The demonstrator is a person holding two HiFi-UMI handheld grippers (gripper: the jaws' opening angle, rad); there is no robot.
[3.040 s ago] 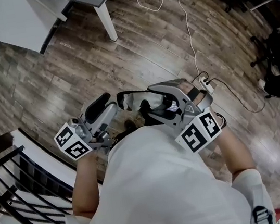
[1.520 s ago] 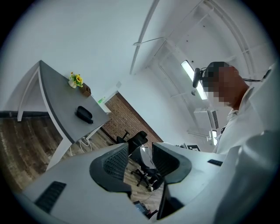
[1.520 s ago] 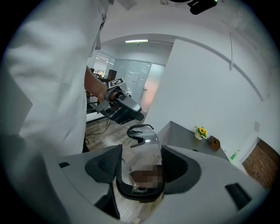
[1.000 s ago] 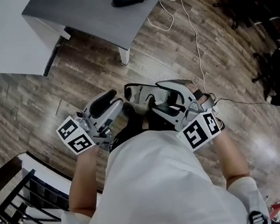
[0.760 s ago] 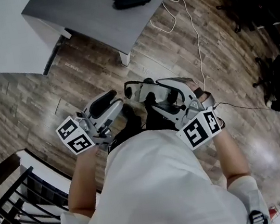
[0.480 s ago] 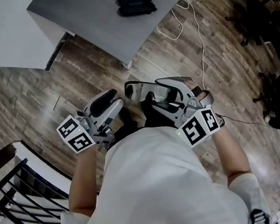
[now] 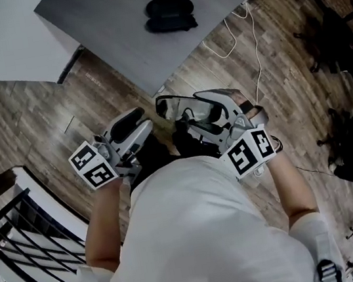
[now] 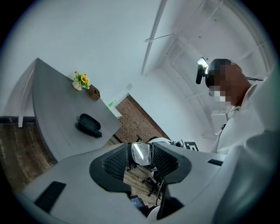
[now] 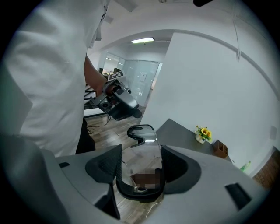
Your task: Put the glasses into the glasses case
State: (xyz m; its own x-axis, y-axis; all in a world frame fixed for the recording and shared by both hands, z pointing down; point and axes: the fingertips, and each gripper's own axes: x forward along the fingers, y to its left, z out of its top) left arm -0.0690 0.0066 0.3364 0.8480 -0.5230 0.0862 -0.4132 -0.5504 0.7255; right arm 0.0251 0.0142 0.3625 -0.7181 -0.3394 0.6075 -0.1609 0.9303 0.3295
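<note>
Clear safety glasses with a black frame hang between the pads of my right gripper, which is shut on them. In the right gripper view the glasses stick out ahead of the right gripper. My left gripper floats just left of the glasses' end. Its jaws stand a little apart and hold nothing. One lens shows through that gap, and the left gripper sits clear of the glasses. The black glasses case lies closed on the grey table, ahead of both grippers. It shows again as the case.
A small pot of flowers and a brown box stand at the table's far end. A white cable trails over the wooden floor. A black railing is at the lower left, and dark office chairs at the right.
The grey table and the case have come closer and lower in the head view. Both grippers have moved toward the table together, the glasses staying in the right one.
</note>
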